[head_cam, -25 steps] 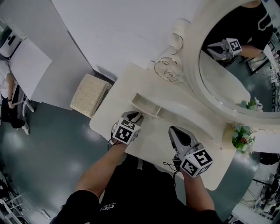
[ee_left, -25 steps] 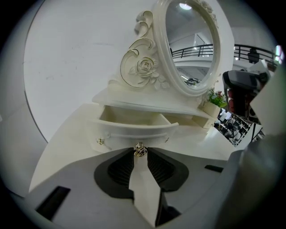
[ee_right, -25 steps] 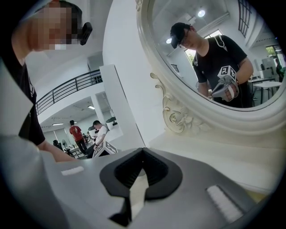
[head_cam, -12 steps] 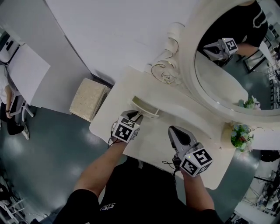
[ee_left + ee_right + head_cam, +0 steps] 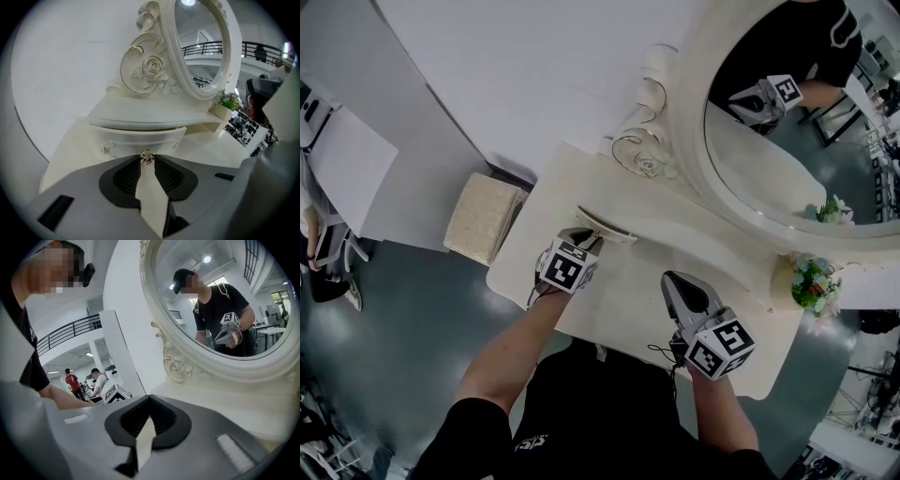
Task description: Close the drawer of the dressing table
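Left gripper view: left gripper (image 5: 146, 161) fingers pinch the drawer knob (image 5: 146, 157).
Idle: right gripper (image 5: 149, 401) fingers pressed together, empty.
Risk: knob slips out; drawer (image 5: 140, 138) ends ajar.

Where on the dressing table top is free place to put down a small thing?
Bare tabletop between the left gripper and the right gripper; also the strip from drawer to flower pot. Crowded round the drawer knob.

We can't see the knob (image 5: 146, 158) in head view: left gripper (image 5: 591, 242) covers it. Mirror (image 5: 769, 178) cropped top-right.
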